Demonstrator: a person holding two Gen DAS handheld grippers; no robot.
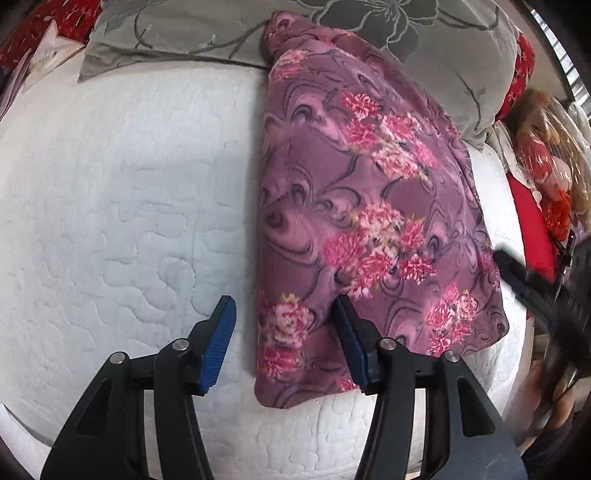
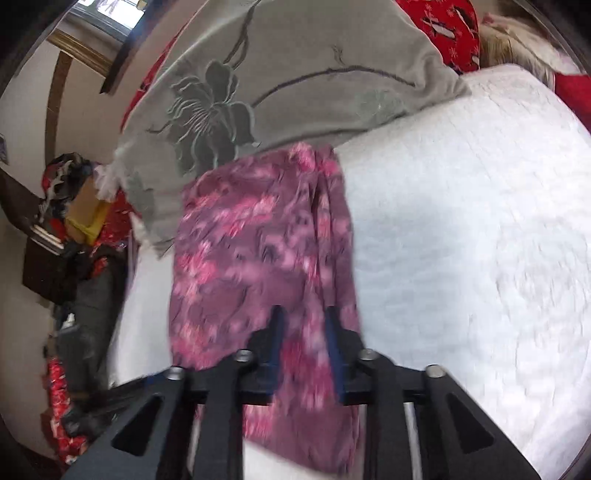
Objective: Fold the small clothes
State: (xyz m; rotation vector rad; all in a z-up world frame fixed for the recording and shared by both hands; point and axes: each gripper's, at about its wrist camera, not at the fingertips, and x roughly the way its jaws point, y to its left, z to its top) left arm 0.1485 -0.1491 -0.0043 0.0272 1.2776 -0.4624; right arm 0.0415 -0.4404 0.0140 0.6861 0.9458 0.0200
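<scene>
1. Now our left gripper [image 1: 282, 323] stands parted and empty over the purple floral garment [image 1: 365, 206]'s near left edge.
2. Our right gripper [image 2: 303, 325] hangs narrowly parted above that garment, gripping nothing.
3. It lies folded on the white quilted mattress [image 1: 122, 206], its far end against the grey pillow [image 1: 207, 33].

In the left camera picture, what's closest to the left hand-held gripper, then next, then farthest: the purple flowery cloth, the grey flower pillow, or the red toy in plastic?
From the left hand-held gripper:
1. Purple flowery cloth, right at its fingertips, on the white quilted mattress.
2. Red toy in plastic, off to the right edge.
3. Grey flower pillow, far back at the top.
</scene>
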